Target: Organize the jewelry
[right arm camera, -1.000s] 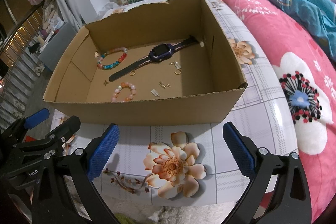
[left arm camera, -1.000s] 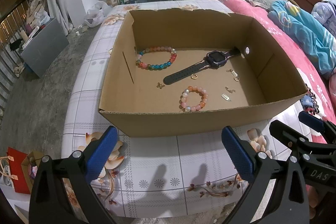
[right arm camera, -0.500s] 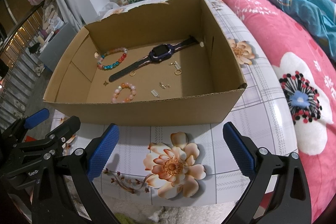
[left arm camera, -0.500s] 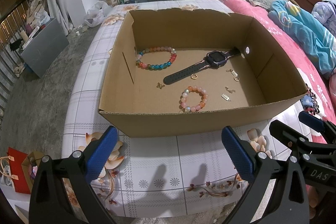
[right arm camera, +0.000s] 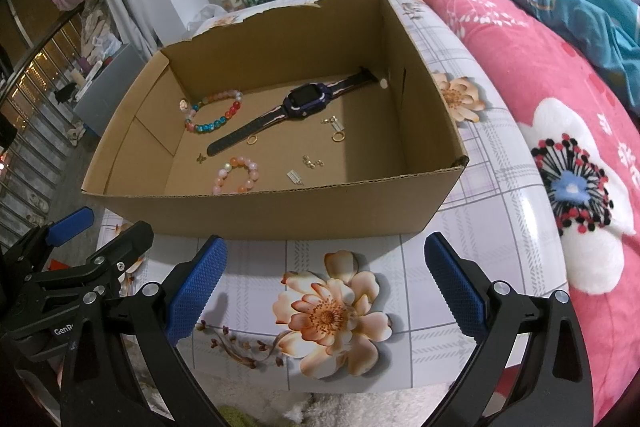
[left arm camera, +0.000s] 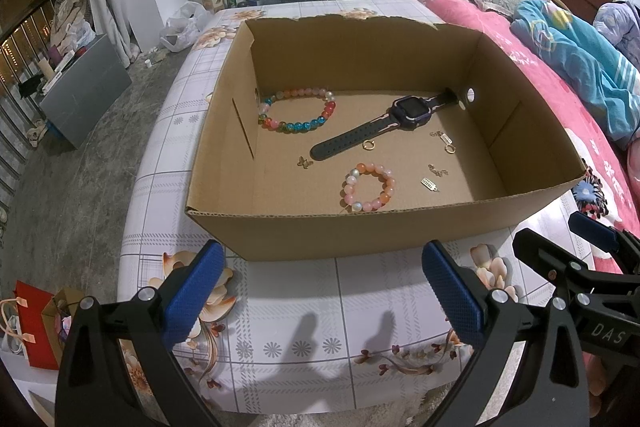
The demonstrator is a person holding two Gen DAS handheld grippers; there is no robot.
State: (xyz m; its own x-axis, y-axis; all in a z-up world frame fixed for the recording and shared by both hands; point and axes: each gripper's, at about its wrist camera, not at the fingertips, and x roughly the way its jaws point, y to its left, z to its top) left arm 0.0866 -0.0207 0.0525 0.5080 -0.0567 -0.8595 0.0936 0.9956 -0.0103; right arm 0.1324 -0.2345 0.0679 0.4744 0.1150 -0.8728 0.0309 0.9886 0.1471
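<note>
Nearest, the left gripper [left arm camera: 320,291] and the right gripper [right arm camera: 326,285] hover spread and empty over the flowered desk [left arm camera: 328,339], just short of the cardboard box [left arm camera: 360,227]. Inside lie a pink bead bracelet [left arm camera: 369,187], small gold charms [left arm camera: 429,183], a dark watch [left arm camera: 384,125] and, farther left, a multicoloured bracelet [left arm camera: 298,111]. This fits either jewelry awaiting sorting or already gathered; the pictures do not settle any next move.

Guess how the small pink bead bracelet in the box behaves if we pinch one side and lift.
The pink bead bracelet is probably floppy: separate round beads on a string, so it should sag into a loop. Likely light, given its small beads. The glossy beads may slip or roll between the jaws; pushed, it would probably slide on the cardboard box floor.
</note>
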